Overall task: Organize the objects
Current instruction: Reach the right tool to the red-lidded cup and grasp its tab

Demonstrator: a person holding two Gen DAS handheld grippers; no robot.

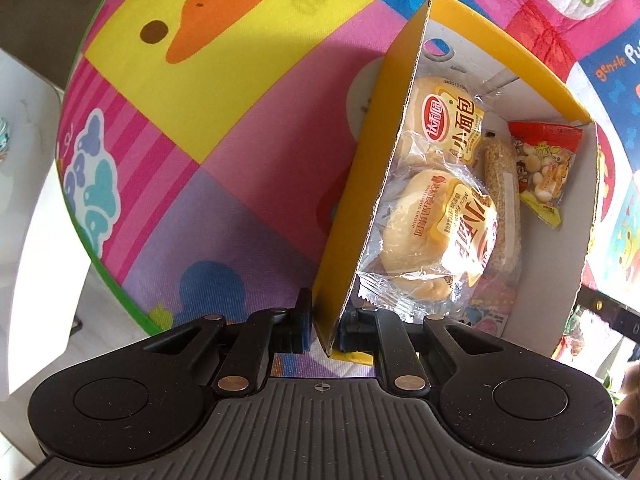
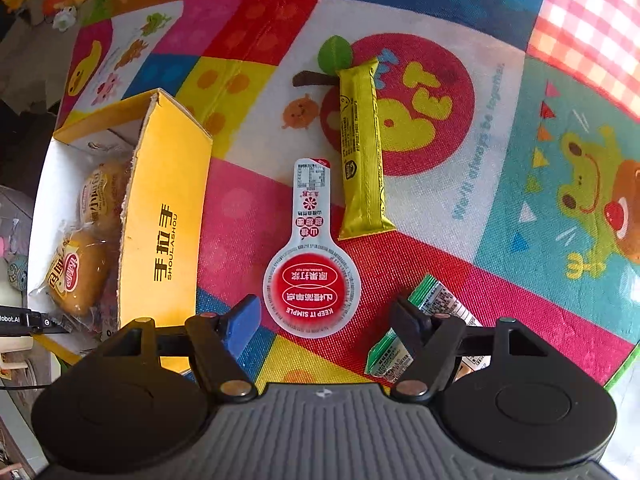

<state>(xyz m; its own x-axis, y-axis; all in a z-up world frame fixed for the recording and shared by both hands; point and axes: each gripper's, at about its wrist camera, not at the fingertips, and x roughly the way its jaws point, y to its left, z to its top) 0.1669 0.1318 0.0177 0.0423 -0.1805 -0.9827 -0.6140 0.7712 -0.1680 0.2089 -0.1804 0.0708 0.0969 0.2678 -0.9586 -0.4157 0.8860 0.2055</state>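
A yellow cardboard box (image 1: 360,184) stands on the colourful mat and shows in the right wrist view (image 2: 164,216) too. It holds two wrapped buns (image 1: 436,232), a grain bar (image 1: 502,184) and a red snack packet (image 1: 544,168). My left gripper (image 1: 323,330) is shut on the box's near wall. My right gripper (image 2: 324,320) is open above the mat, its jaws on either side of a red spoon-shaped snack pack (image 2: 310,272). A yellow-green bar (image 2: 360,152) lies beyond it. A green packet (image 2: 416,332) lies under the right finger.
The patterned play mat (image 2: 500,200) covers the round table. Its green edge (image 1: 104,276) runs at the left, with white floor beyond. A black device (image 2: 24,320) sits at the far left of the right wrist view.
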